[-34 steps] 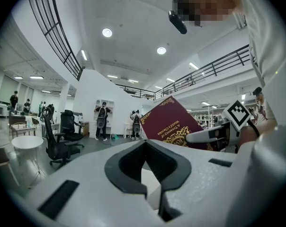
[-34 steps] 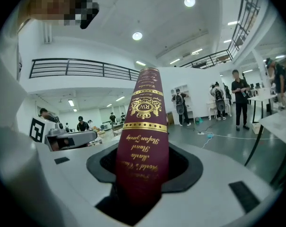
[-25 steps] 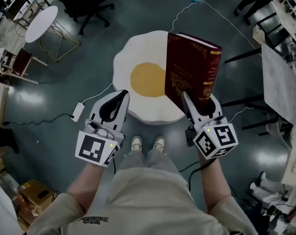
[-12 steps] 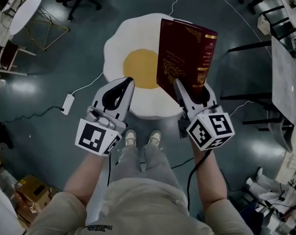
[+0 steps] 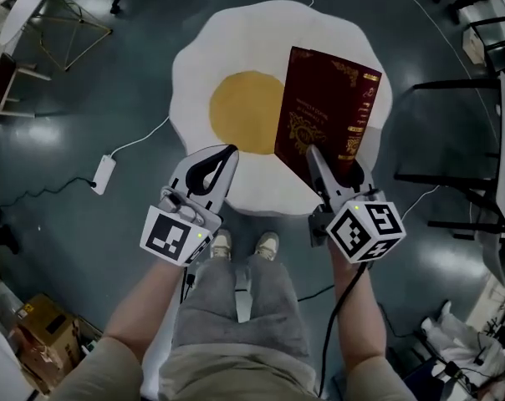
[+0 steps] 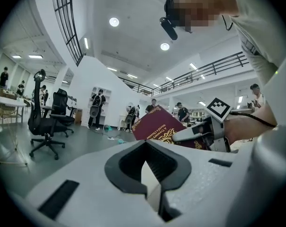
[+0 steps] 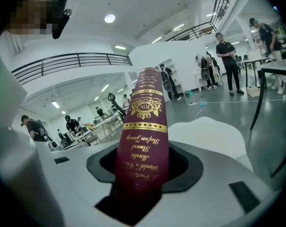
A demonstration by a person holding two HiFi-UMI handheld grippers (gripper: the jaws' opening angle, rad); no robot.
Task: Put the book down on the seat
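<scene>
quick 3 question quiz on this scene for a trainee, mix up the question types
1. True or false: the book already lies flat on the egg-shaped seat.
2. What is between the jaws of the left claw?
3. Which holds the book? A) left claw B) right claw C) both claws

Key: 1 false, it is held upright in a claw; 2 nothing; 3 B.
</scene>
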